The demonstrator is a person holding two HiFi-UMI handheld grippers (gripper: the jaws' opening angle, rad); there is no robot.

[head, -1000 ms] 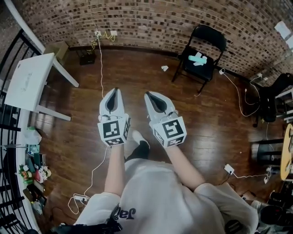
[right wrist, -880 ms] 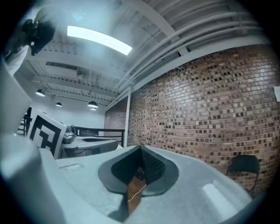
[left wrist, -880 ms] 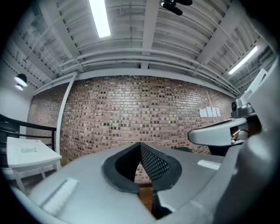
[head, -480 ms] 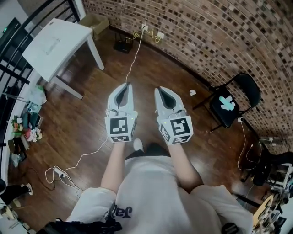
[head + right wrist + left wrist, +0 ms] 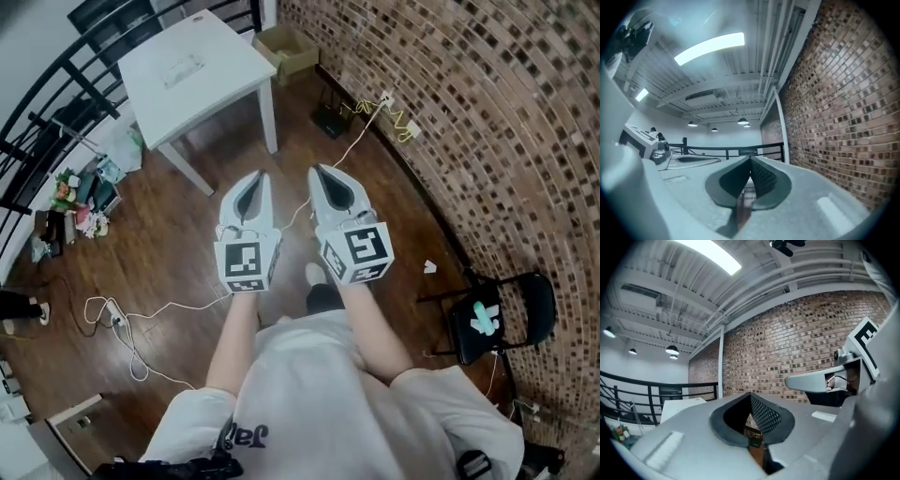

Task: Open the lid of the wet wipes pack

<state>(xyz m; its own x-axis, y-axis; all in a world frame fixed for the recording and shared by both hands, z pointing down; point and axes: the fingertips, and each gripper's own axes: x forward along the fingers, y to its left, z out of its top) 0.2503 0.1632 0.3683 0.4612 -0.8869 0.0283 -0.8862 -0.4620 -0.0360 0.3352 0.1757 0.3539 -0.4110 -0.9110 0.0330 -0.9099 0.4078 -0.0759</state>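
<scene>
I hold both grippers side by side at waist height over the wooden floor, both pointing level. In the head view the left gripper (image 5: 251,176) and the right gripper (image 5: 321,172) each have their jaws together with nothing between them. The left gripper view shows the left gripper's pads (image 5: 751,394) meeting, with brick wall beyond. In the right gripper view, the right gripper (image 5: 751,159) is likewise shut and empty. A flat pale rectangular pack (image 5: 181,67) lies on the white table (image 5: 225,89) ahead, well beyond both grippers.
A brick wall (image 5: 487,112) runs along the right. A cardboard box (image 5: 286,42) sits past the table. A black folding chair (image 5: 511,323) with a teal thing (image 5: 484,317) stands at lower right. Cables and a power strip (image 5: 112,314) lie on the floor; clutter (image 5: 80,192) lines the black railing.
The view has swung round: the white table has come from the far left to just ahead, and the chair has slid to the lower right. Both grippers stay shut, side by side.
</scene>
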